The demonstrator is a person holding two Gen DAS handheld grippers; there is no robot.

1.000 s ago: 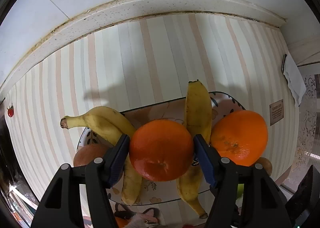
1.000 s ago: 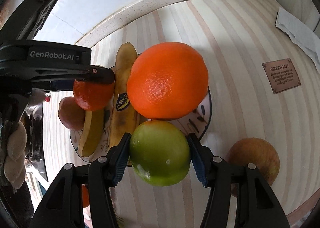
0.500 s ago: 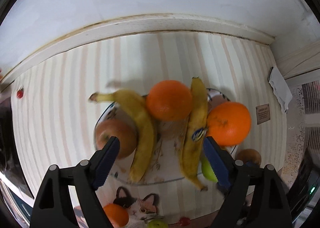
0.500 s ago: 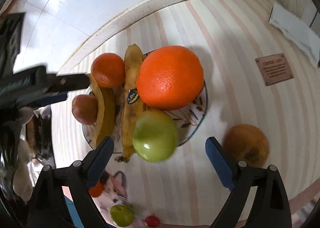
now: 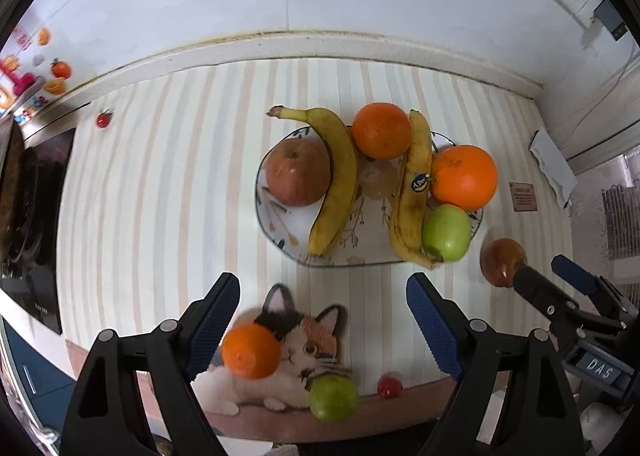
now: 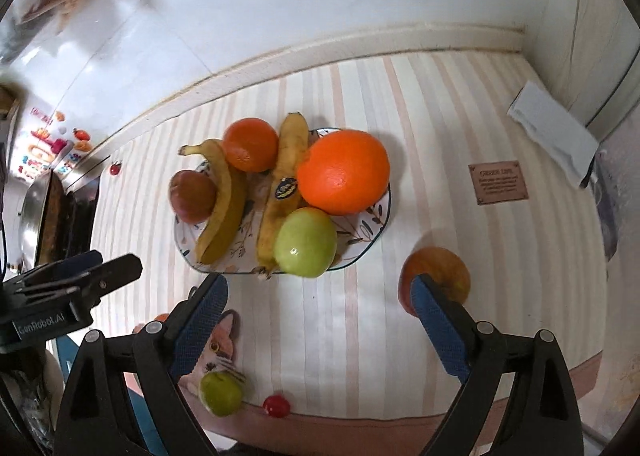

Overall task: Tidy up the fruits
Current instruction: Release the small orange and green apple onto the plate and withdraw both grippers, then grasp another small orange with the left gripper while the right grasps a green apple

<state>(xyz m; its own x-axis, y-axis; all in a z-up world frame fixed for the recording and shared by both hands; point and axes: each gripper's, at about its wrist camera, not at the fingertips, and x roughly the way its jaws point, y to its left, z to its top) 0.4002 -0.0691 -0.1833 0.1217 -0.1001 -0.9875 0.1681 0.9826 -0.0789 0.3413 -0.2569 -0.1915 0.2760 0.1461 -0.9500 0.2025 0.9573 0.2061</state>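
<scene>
A patterned plate (image 5: 262,224) holds a red apple (image 5: 298,172), two bananas (image 5: 340,184), a small orange (image 5: 382,131), a big orange (image 5: 464,176) and a green apple (image 5: 446,232). My left gripper (image 5: 323,282) hangs open and empty above the table's near side, over the cat mat. In the right wrist view the same plate (image 6: 382,224) carries the green apple (image 6: 306,242) at its near edge. My right gripper (image 6: 318,282) is open and empty above it. A reddish apple (image 6: 440,272) lies off the plate behind my right finger.
On a cat-shaped mat (image 5: 304,336) near the front edge lie an orange (image 5: 250,350) and a small green fruit (image 5: 333,398), with a red tomato (image 5: 390,386) beside them. A brown label (image 5: 523,197) and a white cloth (image 5: 552,166) lie right; a dark stove (image 5: 28,192) stands left.
My left gripper opened and left the small orange on the plate. My right gripper opened and left the green apple there. Both rose and drew back toward the front edge.
</scene>
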